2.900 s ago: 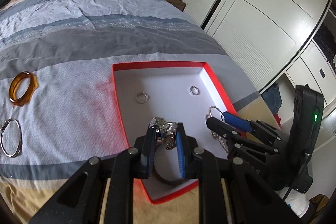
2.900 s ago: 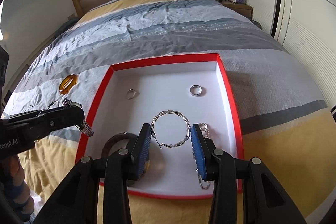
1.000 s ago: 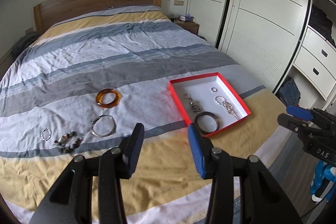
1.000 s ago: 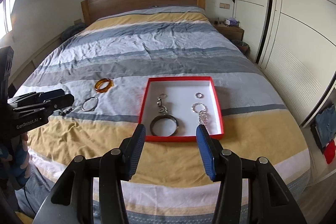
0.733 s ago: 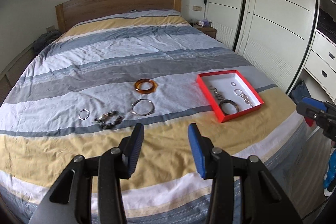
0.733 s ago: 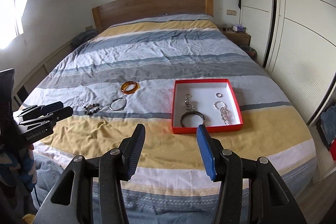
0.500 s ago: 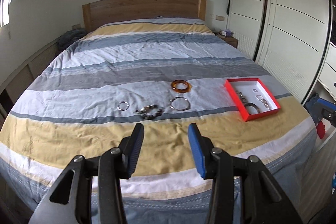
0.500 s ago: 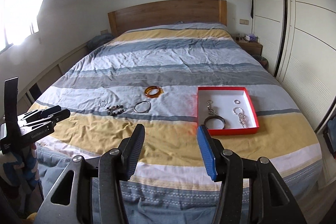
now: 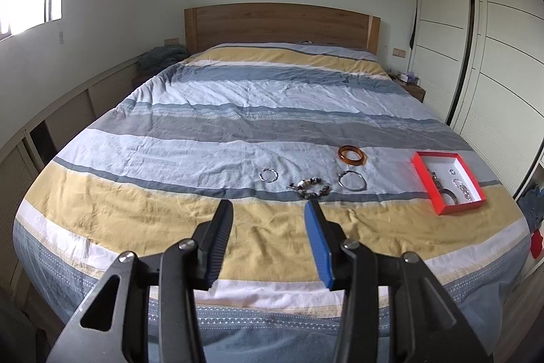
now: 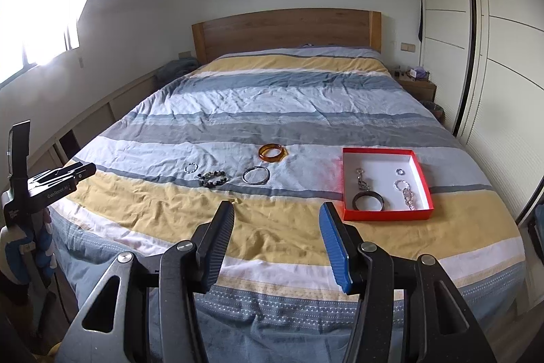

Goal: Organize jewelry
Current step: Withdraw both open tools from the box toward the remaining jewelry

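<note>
While both grippers hang spread and empty at lower centre, left gripper (image 9: 268, 210) and right gripper (image 10: 277, 213), a small ring (image 10: 190, 167), beaded bracelet (image 10: 211, 178), silver bangle (image 10: 256, 175) and amber bangle (image 10: 271, 152) lie mid-frame on the bedspread (image 10: 272, 91), left of the red box (image 10: 386, 215) with more jewelry.

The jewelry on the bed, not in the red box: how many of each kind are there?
Amber bangle: 1
Silver bangle: 1
Beaded bracelet: 1
Small silver ring: 1
Total: 4 pieces lying on the bedspread, outside the red box.
</note>
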Available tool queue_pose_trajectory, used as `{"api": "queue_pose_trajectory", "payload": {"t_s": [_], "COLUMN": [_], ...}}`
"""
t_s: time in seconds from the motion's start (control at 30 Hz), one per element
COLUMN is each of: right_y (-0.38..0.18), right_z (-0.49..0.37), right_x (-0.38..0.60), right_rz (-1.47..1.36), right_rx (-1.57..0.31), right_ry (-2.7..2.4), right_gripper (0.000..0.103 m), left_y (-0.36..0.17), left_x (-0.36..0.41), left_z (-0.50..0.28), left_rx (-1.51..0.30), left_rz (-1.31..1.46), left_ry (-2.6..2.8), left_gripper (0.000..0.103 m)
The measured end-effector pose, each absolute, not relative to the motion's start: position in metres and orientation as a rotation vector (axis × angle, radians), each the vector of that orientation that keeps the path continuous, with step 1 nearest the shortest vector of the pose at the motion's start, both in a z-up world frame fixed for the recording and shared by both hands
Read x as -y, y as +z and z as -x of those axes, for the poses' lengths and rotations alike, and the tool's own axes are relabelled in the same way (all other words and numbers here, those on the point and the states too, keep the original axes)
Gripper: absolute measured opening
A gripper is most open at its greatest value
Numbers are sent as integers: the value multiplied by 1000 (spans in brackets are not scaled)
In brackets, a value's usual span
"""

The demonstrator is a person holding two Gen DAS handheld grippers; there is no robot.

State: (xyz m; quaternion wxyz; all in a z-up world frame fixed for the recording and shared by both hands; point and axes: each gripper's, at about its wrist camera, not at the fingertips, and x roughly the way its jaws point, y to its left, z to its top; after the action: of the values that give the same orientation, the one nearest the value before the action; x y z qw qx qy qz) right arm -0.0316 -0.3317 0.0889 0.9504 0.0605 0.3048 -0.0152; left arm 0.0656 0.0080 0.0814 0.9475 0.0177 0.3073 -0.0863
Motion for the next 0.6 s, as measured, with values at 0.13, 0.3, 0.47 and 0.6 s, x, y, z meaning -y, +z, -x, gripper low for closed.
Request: {"api": "queue_pose_trajectory", "payload": {"t_s": [0.13,0.3,0.47,0.6], "right_y": [82,69,52,36], "right_z": [22,2,-29,-55], "right_x": [329,325,321,321], "right_rz": [-130,-130,-135,-136], "right_rx": [-632,-663,-707,-741], "right_ry": [-39,-33,-20,-8], "right_gripper": [52,52,52,52], "left_y": [71,55,34,15], "left_x": [-22,-32,-31,-27], "left_z": [-81,-105,-135,-164], "left_rx": [-646,-677,-724,-769], "left_rz": [-15,8,14,11], "left_ry": [-155,-149,-161,-163], "left_gripper": [42,42,42,41]}}
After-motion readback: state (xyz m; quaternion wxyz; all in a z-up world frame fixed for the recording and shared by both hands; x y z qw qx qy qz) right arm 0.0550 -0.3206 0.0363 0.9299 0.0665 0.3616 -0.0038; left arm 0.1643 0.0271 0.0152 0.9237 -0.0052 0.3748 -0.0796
